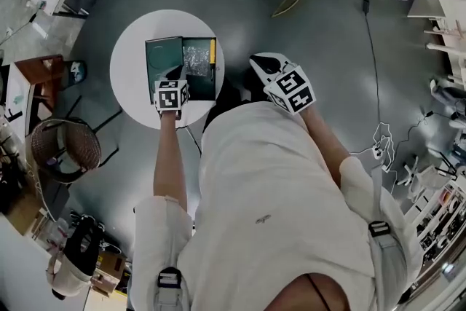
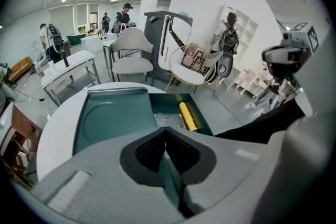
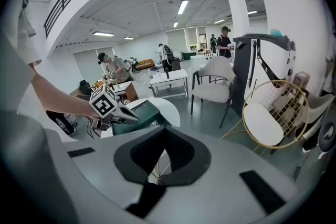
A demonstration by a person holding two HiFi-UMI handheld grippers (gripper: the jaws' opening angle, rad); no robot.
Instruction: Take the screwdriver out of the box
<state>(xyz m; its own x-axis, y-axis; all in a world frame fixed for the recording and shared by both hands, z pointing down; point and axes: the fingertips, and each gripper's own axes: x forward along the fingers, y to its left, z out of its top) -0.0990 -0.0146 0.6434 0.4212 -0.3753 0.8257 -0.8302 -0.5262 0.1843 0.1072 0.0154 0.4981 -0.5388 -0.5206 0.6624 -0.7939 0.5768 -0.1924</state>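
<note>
I am holding the left gripper (image 2: 165, 140) at the near edge of the box (image 1: 148, 62), about where the lid meets the tray. Its ribbed black pads are pressing together. A thin green sliver is showing in the slit behind them, and I cannot tell whether any part of the box is pinched there. I am holding the right gripper (image 3: 165, 131) out past the right rim of the table (image 1: 127, 76). Its jaws are also meeting at the tips, with nothing between them. Both grippers are wearing smooth grey moulded shells, and each is carrying a white cube printed with black square markers. The box is lying open on the round, smooth white table. It is a rectangular dark green case with a matte finish. The lid (image 2: 113, 123) is resting flat on the left and is showing a shallow pressed circle. The tray on the right is holding crinkled clear plastic film (image 2: 168, 120). The screwdriver (image 2: 188, 116) is lying inside that tray, along its right wall beside the film. Its cylindrical yellow handle is pointing away from me and a dark shaft is pointing toward me. It is lying beyond and to the right of the left gripper's tips, near but not touching. It is lying to the left of the right gripper, apart from it, with the box wall and table rim between them.
</note>
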